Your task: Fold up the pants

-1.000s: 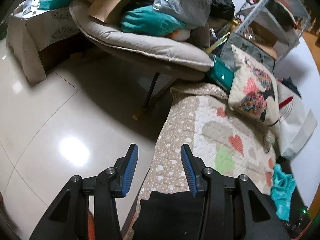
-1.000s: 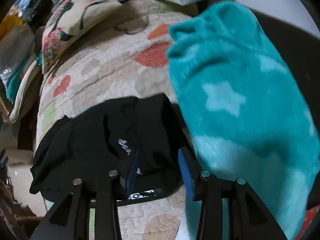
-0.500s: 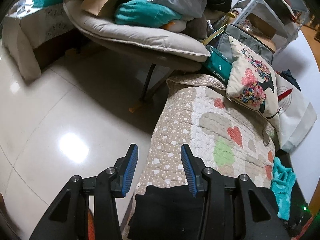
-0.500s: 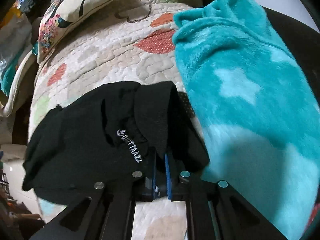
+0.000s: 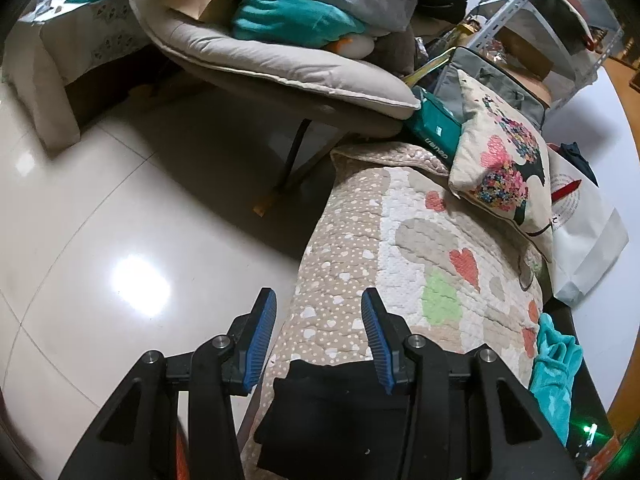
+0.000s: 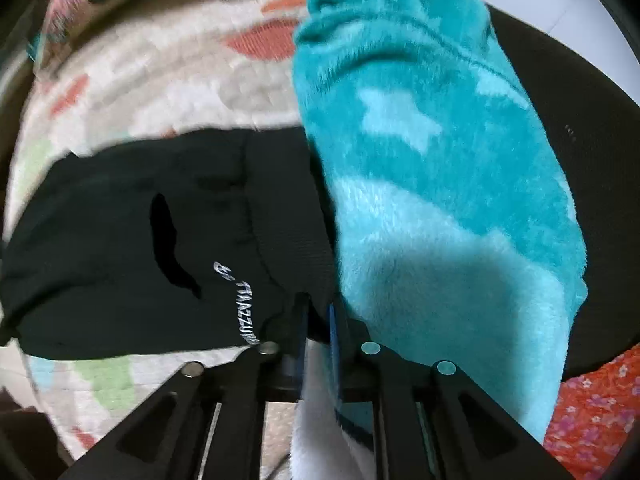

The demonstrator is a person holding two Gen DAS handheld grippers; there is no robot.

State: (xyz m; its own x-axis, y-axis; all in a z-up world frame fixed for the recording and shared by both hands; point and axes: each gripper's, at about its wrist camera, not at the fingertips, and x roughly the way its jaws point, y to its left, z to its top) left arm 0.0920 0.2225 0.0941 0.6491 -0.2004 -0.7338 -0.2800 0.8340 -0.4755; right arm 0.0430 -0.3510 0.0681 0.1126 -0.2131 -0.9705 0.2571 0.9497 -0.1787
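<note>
Black pants (image 6: 120, 248) with white lettering lie bunched on a heart-patterned quilt (image 6: 160, 80). My right gripper (image 6: 318, 312) points steeply down and is shut on a fold of the pants at their right edge, beside a teal fleece garment (image 6: 440, 160). In the left wrist view the pants (image 5: 336, 412) sit low on the quilt (image 5: 400, 240), partly hidden behind the gripper's frame. My left gripper (image 5: 318, 296) hovers open above the quilt's left edge with nothing between its blue pads.
A floral pillow (image 5: 500, 160) and a white bag (image 5: 584, 240) rest at the quilt's far end. A cushioned chair (image 5: 280, 64) piled with clutter stands beyond, over glossy floor tiles (image 5: 120, 240). Orange floral fabric (image 6: 592, 420) shows at lower right.
The right gripper went from open over the pants to shut on a fold of them, then tilted further down. The left gripper stayed open and in place.
</note>
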